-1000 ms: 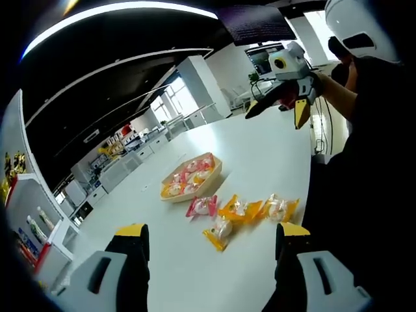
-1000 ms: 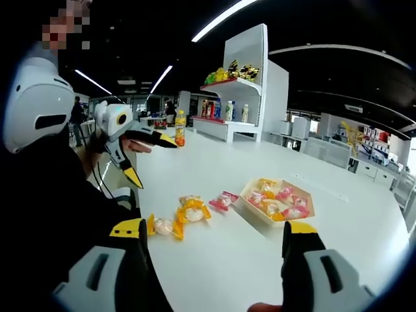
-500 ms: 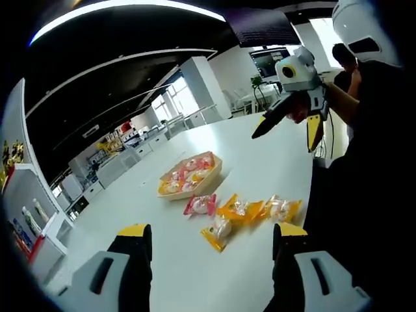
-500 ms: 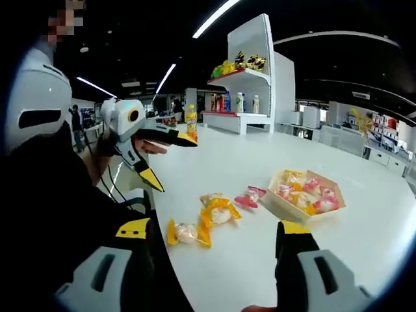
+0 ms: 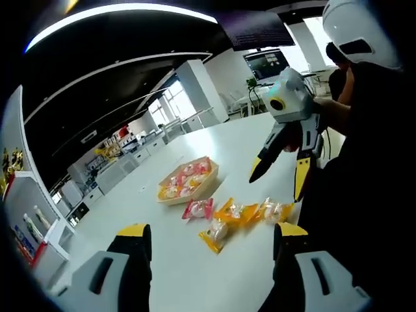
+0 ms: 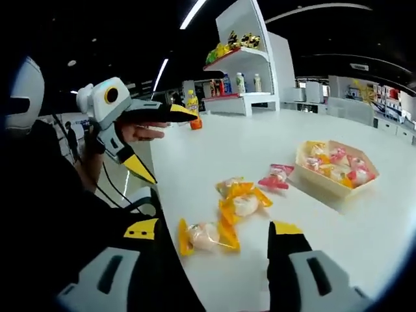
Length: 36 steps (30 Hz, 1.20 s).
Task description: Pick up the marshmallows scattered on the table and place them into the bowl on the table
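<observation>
marshmallows (image 6: 224, 218) between right tool (image 6: 214, 234) tips, unheld

**No readable text**

Nothing can be read in either view. The marshmallow wrappers (image 6: 237, 203) on the tabletop (image 6: 273, 149) carry print too small to make out. The bottles on the shelf (image 6: 242, 58) have blurred labels, and the wall screen (image 5: 266, 63) shows only an unreadable picture.

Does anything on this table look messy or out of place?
Yes. Four wrapped marshmallows lie loose on the table, outside the bowl, which already holds others. Nothing looks spilled or damaged.
</observation>
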{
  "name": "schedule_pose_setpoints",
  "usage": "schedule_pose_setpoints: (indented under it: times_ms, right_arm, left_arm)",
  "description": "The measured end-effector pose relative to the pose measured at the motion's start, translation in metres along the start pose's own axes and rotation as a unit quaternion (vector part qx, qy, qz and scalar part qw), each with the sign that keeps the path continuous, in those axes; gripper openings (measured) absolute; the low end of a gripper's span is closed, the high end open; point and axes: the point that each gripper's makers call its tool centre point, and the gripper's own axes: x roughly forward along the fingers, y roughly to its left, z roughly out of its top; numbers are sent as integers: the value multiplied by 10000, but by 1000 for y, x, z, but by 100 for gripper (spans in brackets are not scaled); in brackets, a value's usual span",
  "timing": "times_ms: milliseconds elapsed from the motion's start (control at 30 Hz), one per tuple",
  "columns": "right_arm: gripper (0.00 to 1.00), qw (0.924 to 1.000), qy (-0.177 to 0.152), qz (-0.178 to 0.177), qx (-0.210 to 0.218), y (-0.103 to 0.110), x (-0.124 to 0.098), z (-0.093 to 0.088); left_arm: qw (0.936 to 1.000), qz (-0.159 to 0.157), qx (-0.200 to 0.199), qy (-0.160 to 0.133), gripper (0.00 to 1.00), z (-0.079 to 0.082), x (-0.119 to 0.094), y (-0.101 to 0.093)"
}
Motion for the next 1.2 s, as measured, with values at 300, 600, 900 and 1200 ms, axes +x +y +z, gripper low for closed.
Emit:
schedule_pose_setpoints:
  times_ms: [300,600,900,1200]
  right_arm:
    - [51,9994,286,159,111,1,21,-19]
    - [38,9994,327,120,-56,4,23,-22]
    - [23,9990,216,99,-376,9,22,-18]
    - [22,9960,349,107,-811,11,24,-23]
  left_arm:
    - [10000,59,-28,-4,75,0,-1,4]
    - [9999,103,-40,18,75,-3,-3,5]
    - [9999,105,-18,-3,75,-1,-4,4]
    - [10000,85,-12,4,75,-1,-2,2]
